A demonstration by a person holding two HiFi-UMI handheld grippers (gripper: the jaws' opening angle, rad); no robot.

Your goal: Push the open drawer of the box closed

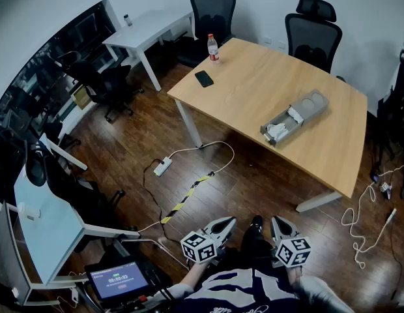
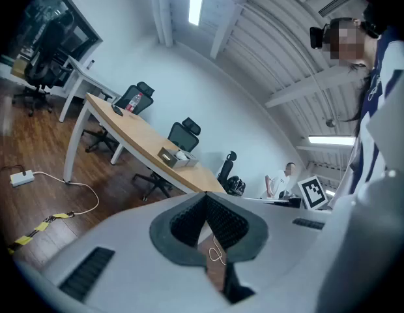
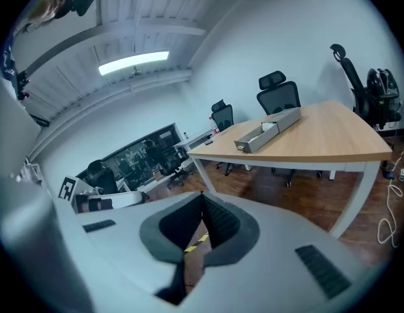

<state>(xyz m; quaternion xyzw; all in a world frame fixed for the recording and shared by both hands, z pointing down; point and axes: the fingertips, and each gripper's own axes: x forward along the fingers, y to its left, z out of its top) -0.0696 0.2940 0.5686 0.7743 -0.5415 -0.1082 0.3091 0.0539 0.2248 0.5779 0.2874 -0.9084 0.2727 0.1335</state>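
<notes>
A grey box [image 1: 309, 104] lies on the wooden table [image 1: 254, 90] with its drawer [image 1: 279, 126] pulled out toward the table's front edge; white items lie inside. The box also shows small in the left gripper view [image 2: 174, 156] and in the right gripper view [image 3: 267, 132]. Both grippers are held low near the person's body, far from the table. My left gripper [image 1: 227, 224] is shut with its tips touching and nothing between them. My right gripper [image 1: 278, 223] is likewise shut and empty.
A phone [image 1: 204, 78] and a water bottle [image 1: 213, 47] sit at the table's far left. Two black office chairs [image 1: 312, 32] stand behind it. A power strip [image 1: 163, 167] with cables and yellow-black tape [image 1: 184, 199] lie on the wooden floor between me and the table.
</notes>
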